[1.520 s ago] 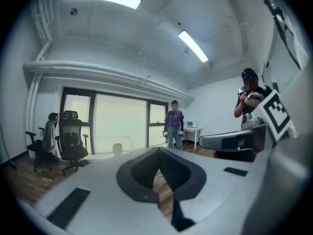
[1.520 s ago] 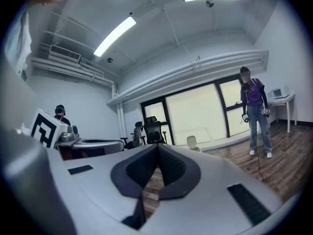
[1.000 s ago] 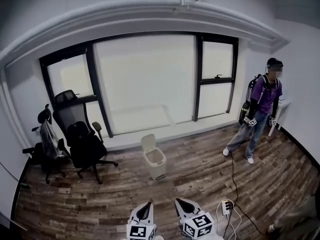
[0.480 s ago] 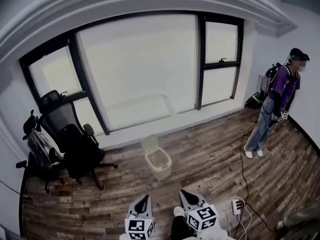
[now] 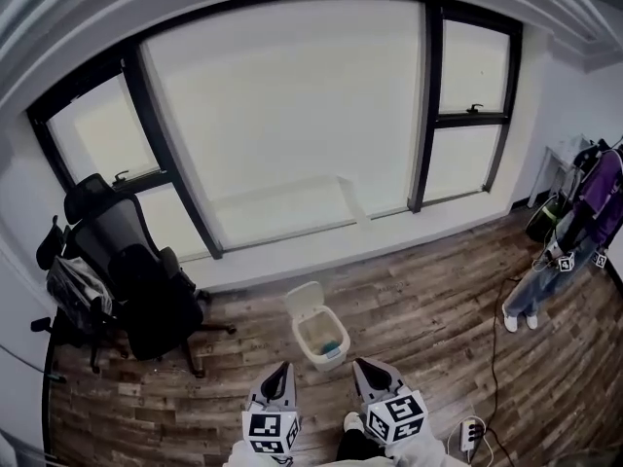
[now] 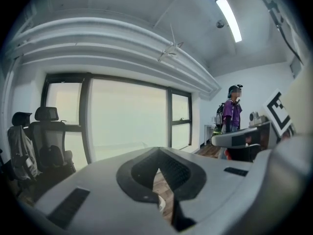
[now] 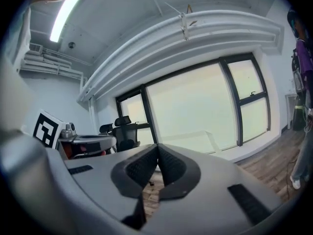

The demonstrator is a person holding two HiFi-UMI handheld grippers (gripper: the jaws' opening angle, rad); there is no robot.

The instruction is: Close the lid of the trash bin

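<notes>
Step in hand, as I judge it: the approach, with no contact made.

- The trash bin [image 5: 318, 362] stands on the wood floor [image 5: 428, 309] below the window, just ahead of both tools. Its lid [image 5: 305, 298] is tipped up and back on the far side, and something teal lies inside.
- Your left tool [image 5: 280, 373] and right tool [image 5: 365, 370] are both clenched, with nothing between the jaws.

Next move, likely: reach one tool over the bin to the lid's top edge and push it forward and down until it seats.

Writing: only the square markers on the tool cubes. No brand or label on the bin is readable.
</notes>
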